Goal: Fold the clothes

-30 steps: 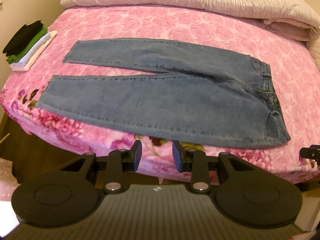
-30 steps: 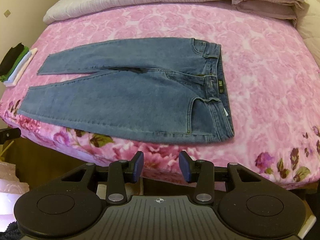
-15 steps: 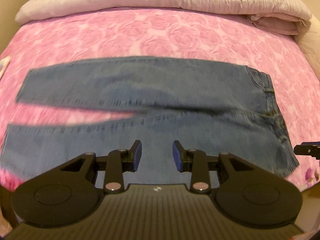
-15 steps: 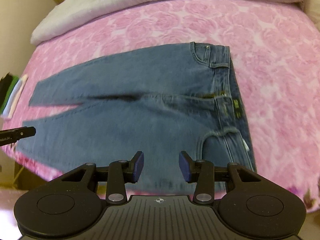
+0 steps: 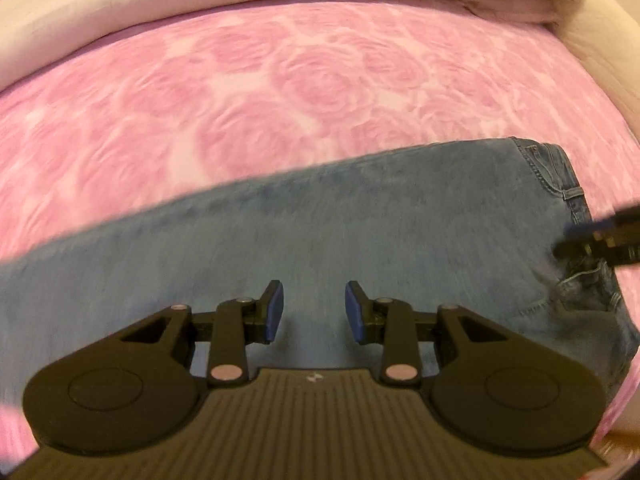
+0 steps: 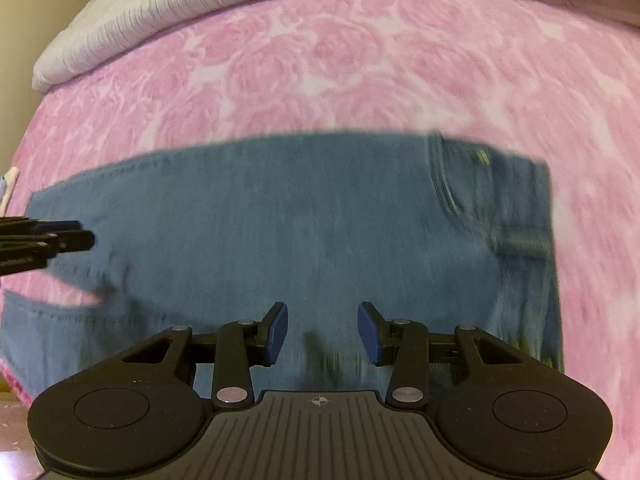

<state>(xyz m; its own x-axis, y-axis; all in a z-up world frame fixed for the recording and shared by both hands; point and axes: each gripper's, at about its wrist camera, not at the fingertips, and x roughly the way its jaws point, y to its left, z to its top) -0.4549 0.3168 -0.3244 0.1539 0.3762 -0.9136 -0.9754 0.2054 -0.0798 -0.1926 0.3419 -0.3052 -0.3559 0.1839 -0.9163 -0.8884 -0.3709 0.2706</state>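
Observation:
Blue jeans [image 5: 360,220] lie flat on the pink rose-patterned bedspread [image 5: 280,80], waistband to the right [image 6: 520,208]. My left gripper [image 5: 314,308] hovers open over the leg part, nothing between its blue pads. My right gripper [image 6: 322,332] is open above the thigh area near the waistband. Each gripper's tip shows in the other's view: the right gripper [image 5: 600,240] at the edge by the waistband, the left gripper [image 6: 44,240] over the legs. Both views are motion-blurred.
A folded pale quilt [image 5: 280,0] runs along the far side of the bed [image 6: 180,12]. A sliver of stacked folded clothes [image 6: 8,184] shows at the left edge. Bare bedspread [image 6: 360,60] stretches beyond the jeans.
Both grippers have moved forward and down from the bed's near edge to just over the jeans. The jeans now fill the lower views. Jaws stayed open.

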